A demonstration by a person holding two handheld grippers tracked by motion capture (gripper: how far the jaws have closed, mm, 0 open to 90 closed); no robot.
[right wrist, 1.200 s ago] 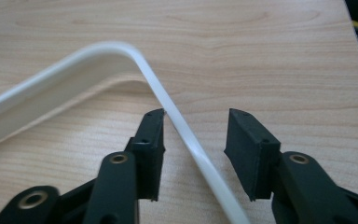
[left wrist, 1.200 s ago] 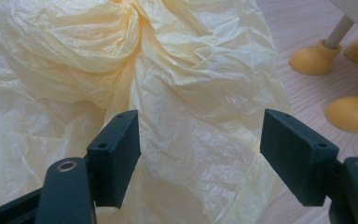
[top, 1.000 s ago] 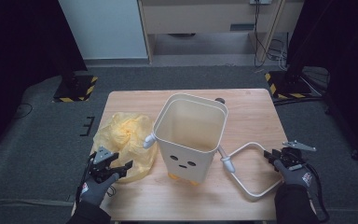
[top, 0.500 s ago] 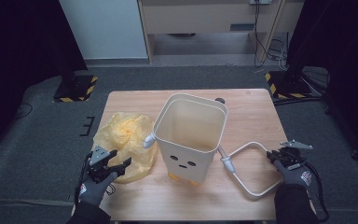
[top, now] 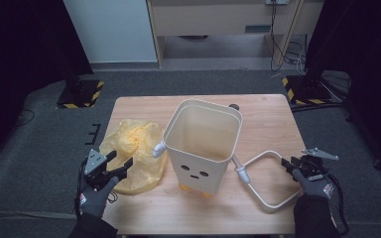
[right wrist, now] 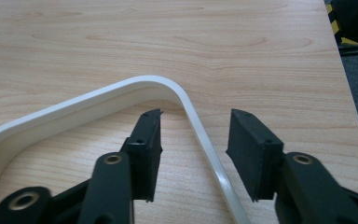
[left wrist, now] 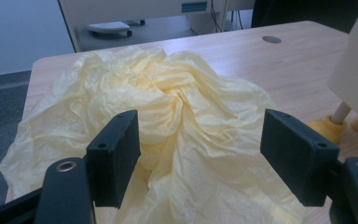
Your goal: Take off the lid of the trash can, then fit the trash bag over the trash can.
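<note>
Wooden table [top: 273, 116], lit from above; dark floor around it.

Centre: tall cream plastic bin [top: 202, 144] with a small face printed on its front wall, standing upright on yellow feet. Inside looks bare; no liner over the rim. Its white loop handle [top: 268, 179] is swung down flat on the tabletop to the bin's right, joined to the bin at the side pivot.

Left of the bin: crumpled pale-yellow plastic bag [top: 135, 153], lying in a loose heap on the table, just beside the bin's wall, possibly touching the near pivot knob; hard to tell from above.

Left gripper [top: 120, 165]: jaws spread wide, empty. In the left gripper view the two pads [left wrist: 114, 158] flank a raised fold of the bag [left wrist: 182, 135], near it; whether they touch the film I cannot tell.

Right gripper [top: 288, 164]: jaws parted, empty. In the right gripper view the white handle [right wrist: 191, 116] runs up between the jaws at its bend, not yet pinched.

Progress, as judged: early. The work looks like lining the bin with the bag. Both claws are lined up on their targets but nothing is gripped. Left to do: pinch the bag, lift and open it, seat it in the bin; the handle probably wants lifting or steadying.
</note>
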